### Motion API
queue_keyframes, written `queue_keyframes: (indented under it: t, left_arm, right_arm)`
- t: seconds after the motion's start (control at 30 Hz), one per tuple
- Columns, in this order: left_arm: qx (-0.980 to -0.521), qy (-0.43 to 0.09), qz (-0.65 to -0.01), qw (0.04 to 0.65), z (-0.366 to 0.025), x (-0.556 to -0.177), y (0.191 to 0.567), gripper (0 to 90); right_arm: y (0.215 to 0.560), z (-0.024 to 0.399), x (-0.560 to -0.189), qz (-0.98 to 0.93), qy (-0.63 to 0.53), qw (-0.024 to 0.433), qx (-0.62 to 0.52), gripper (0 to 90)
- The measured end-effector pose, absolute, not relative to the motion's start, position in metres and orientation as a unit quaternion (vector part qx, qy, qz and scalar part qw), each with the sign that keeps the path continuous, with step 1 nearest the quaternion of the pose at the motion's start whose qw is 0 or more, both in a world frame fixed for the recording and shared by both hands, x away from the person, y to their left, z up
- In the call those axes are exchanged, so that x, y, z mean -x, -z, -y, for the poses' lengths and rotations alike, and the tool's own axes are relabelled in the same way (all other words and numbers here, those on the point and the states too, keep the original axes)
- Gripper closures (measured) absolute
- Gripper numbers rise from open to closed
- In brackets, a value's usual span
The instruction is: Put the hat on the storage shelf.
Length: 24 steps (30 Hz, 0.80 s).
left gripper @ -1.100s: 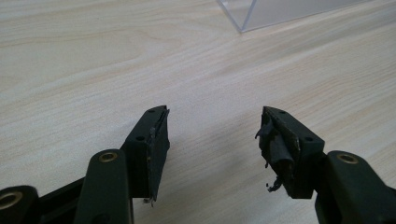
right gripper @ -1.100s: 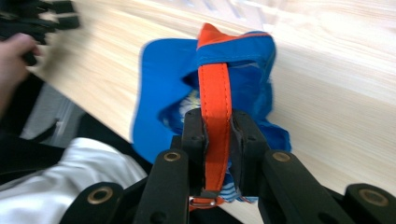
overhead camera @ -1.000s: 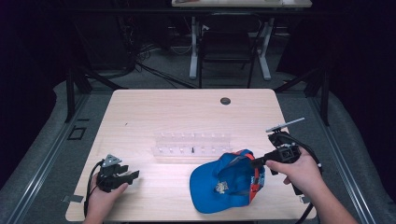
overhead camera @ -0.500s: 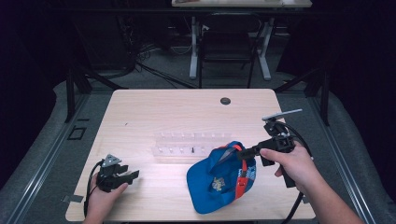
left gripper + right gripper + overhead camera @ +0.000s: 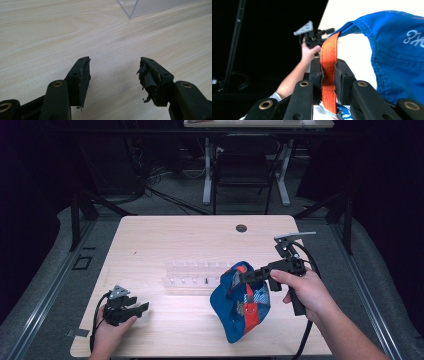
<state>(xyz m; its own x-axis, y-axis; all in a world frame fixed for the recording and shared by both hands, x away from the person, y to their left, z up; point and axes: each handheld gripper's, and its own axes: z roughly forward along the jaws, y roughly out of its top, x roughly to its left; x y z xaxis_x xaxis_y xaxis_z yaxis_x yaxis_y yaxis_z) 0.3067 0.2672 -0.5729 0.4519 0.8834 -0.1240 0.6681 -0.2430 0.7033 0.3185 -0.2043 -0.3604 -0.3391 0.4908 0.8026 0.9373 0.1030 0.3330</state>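
Since a second ago the cap (image 5: 242,302) has been lifted and turned from lying flat on the table (image 5: 175,235) to hanging on edge, and the right gripper (image 5: 245,276) has risen and swung in with it; the left gripper (image 5: 141,308) has stayed put. At about 8 o'clock on the table, near the front-left corner, the left hand (image 5: 107,332) rests with the left gripper lying low over the wood, its jaws pointing toward 3 o'clock. In the left gripper view the jaws are spread wide with bare wood between them, and the worn pad on the right-hand jaw is frayed. A corner of the clear tray (image 5: 150,6) shows at 1 o'clock in that view. In the high view the clear tray (image 5: 192,275) sits near the table's centre, just behind the cap. The cap, blue with orange and patterned panels, hangs at about 5 o'clock on the table; whether its lower edge touches the wood cannot be told. Its upper edge is at the right gripper's tips. In the right gripper view the jaws are pressed together on the cap's orange strap (image 5: 328,75), the blue crown (image 5: 397,57) billowing to the right. The right hand (image 5: 305,292) grips the handle at 4 o'clock, with the cable trailing toward the front edge. A small dark disc (image 5: 241,228) lies at 12 o'clock near the far edge.
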Motion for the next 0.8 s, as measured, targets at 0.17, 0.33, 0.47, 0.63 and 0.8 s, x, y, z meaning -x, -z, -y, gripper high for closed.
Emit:
queue_keyframes:
  t: [0.17, 0.33, 0.47, 0.63, 0.8]
  left_arm:
    - [-0.775, -0.151, -0.499, 0.357, -0.267, -0.307, 0.573, 42.3]
    - [-0.772, -0.152, -0.501, 0.359, -0.267, -0.307, 0.572, 42.1]
    - [-0.772, -0.152, -0.502, 0.359, -0.268, -0.307, 0.572, 41.9]
    - [-0.772, -0.151, -0.502, 0.360, -0.268, -0.307, 0.573, 41.9]
    - [-0.770, -0.152, -0.504, 0.361, -0.268, -0.307, 0.572, 41.9]
  right_arm:
    - [0.354, 0.204, -0.319, 0.683, 0.452, 0.260, 0.512, 77.9]
    - [0.342, 0.202, -0.327, 0.670, 0.477, 0.262, 0.504, 77.9]
    - [0.335, 0.196, -0.332, 0.667, 0.492, 0.259, 0.495, 77.9]
    - [0.328, 0.189, -0.339, 0.664, 0.498, 0.258, 0.494, 77.9]
    - [0.314, 0.177, -0.347, 0.664, 0.507, 0.245, 0.492, 78.0]
